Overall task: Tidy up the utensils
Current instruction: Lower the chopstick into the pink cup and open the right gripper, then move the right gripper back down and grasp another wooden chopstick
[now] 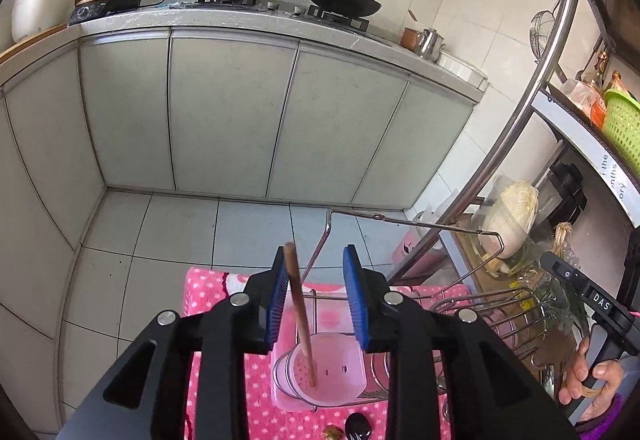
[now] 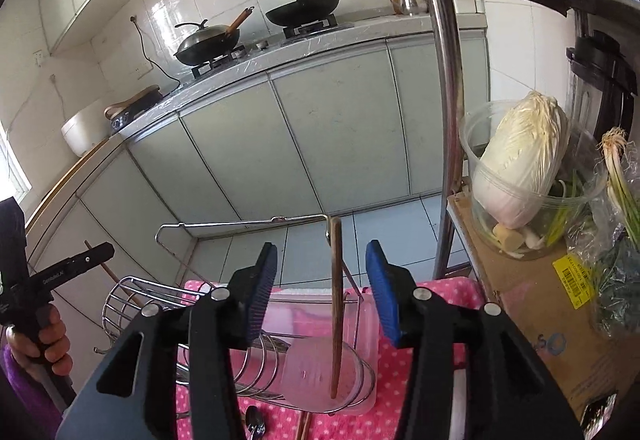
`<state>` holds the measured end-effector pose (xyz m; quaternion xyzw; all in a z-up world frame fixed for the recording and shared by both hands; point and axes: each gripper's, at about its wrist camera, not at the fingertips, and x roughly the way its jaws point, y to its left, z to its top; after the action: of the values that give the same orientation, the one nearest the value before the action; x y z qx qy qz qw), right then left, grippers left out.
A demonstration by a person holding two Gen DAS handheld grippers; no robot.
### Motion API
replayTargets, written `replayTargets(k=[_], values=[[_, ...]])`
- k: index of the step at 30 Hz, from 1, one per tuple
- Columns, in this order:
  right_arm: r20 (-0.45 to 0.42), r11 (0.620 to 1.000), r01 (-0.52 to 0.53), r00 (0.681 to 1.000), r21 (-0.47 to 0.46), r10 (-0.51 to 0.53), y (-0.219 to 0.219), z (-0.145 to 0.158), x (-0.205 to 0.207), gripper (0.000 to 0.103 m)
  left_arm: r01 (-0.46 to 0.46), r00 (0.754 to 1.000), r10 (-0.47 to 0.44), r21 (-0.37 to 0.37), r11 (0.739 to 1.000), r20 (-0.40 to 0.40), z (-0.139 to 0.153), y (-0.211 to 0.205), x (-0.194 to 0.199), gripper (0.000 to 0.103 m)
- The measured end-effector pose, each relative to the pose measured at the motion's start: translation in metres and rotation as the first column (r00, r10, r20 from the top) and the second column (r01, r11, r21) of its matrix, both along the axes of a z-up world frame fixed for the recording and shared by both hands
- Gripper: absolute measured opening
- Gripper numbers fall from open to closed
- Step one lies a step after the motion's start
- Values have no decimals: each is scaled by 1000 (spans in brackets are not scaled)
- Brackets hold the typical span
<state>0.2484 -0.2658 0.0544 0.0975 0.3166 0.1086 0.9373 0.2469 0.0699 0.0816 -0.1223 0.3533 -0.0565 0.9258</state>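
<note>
Low in the left wrist view, the left gripper [image 1: 316, 300] had its blue pads spread apart, and a wooden chopstick [image 1: 301, 314] stood just beside the left pad (touching or not, I cannot tell), its tip down in the translucent utensil cup [image 1: 320, 368] at bottom centre. Further right, in the right wrist view, the right gripper [image 2: 322, 292] also gaped, the chopstick [image 2: 336, 304] upright between its pads, free of both, inside the cup [image 2: 320, 372] on the pink dotted cloth [image 2: 404, 360].
</note>
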Motion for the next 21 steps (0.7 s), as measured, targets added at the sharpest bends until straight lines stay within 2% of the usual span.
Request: replayTargets(k=[5,12,16,21], values=[[43,999,11,999,-34,-9,-3,14,-19,48,-26,998,27,-27,999,50,17,14,-17,27],[81,999,27,996,-26,-25,-11,19,-63,49,-27,995,32,-48,998,95,30,29,-59,27],[83,1000,14,996,-17,-12,-9,7,-96,49,10,994,-4,-59,998,110,28,28,-91,27],[31,1000,-12,999,9,12,-3,-23,-127,49,83,993,-77,-65,994,95,13,17,-126,27]])
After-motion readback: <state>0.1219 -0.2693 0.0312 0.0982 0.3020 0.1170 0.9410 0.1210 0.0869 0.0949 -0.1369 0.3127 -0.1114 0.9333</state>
